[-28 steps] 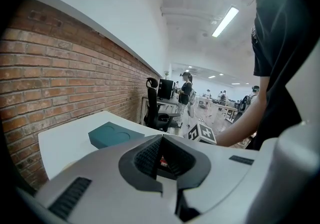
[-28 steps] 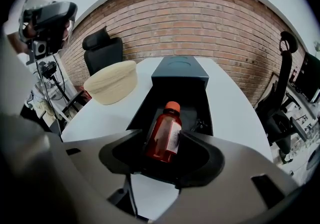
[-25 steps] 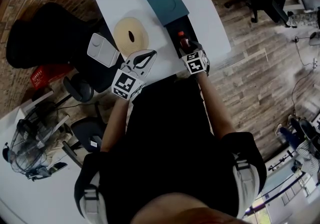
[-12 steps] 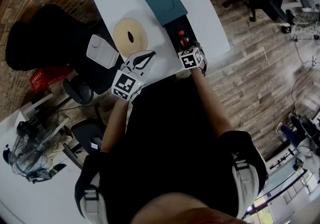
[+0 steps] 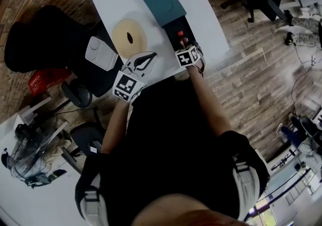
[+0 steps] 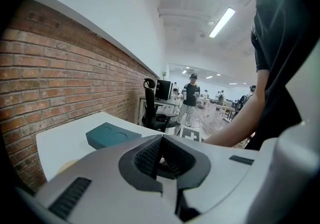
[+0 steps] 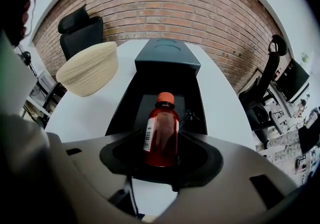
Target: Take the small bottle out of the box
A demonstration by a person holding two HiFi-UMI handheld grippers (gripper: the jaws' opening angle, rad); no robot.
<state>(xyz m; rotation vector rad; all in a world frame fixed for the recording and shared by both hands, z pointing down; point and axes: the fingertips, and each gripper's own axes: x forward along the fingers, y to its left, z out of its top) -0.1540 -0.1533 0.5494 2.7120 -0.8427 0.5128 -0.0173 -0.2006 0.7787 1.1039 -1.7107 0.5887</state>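
Now small bottle (image 7: 162,130) upright over box (image 7: 168,54).

The orange-capped bottle (image 7: 161,133) is red-brown, the box (image 5: 162,2) dark teal

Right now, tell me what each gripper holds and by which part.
Right gripper: the small bottle, gripped round its lower body, upright. Left gripper: nothing, jaws together.

Left tongs (image 6: 161,154) closed, right tongs (image 7: 161,160) clamped
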